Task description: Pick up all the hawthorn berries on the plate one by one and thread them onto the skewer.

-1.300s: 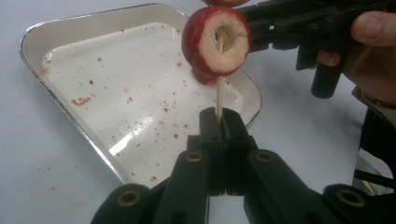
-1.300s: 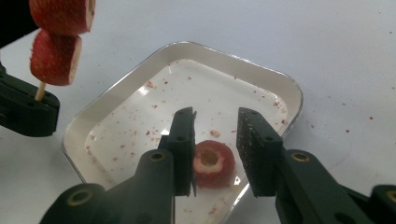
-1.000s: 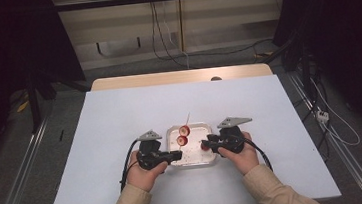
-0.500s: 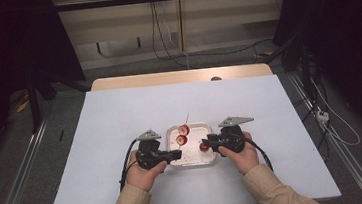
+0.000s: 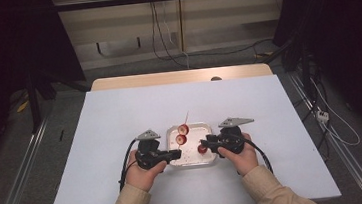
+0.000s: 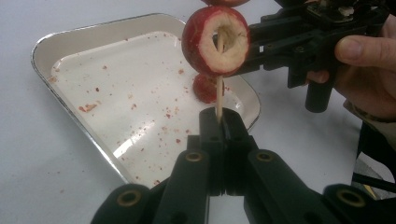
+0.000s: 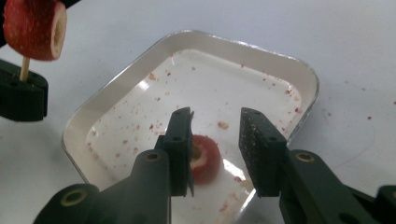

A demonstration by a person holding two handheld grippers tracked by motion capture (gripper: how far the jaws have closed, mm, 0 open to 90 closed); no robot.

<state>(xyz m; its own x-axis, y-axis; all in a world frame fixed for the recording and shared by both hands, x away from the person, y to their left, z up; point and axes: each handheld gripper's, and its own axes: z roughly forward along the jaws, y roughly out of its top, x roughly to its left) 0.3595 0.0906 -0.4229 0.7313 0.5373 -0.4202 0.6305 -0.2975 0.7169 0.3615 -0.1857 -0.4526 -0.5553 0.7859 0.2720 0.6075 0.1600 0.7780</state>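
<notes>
A thin wooden skewer [image 6: 218, 95] stands upright between the jaws of my left gripper [image 6: 219, 116], which is shut on its lower end. A red fruit ring with a pale core [image 6: 215, 41] is threaded on it, with a second slice above [image 5: 183, 129]. The skewer is held over a white tray [image 5: 197, 125] speckled with red crumbs. A loose red fruit piece [image 7: 205, 158] lies in the tray. My right gripper [image 7: 217, 121] hangs over it with jaws apart: the left jaw is close beside the piece, while the right jaw stands clear of it. In the high view both grippers, left [image 5: 176, 154] and right [image 5: 204, 144], face each other across the tray.
The tray sits on a pale blue table top [image 5: 120, 118] near its front edge, with wide bare surface on both sides and behind. A person's hands [image 5: 143, 173] and beige sleeves come in from the bottom. Cables trail on the floor beyond the table.
</notes>
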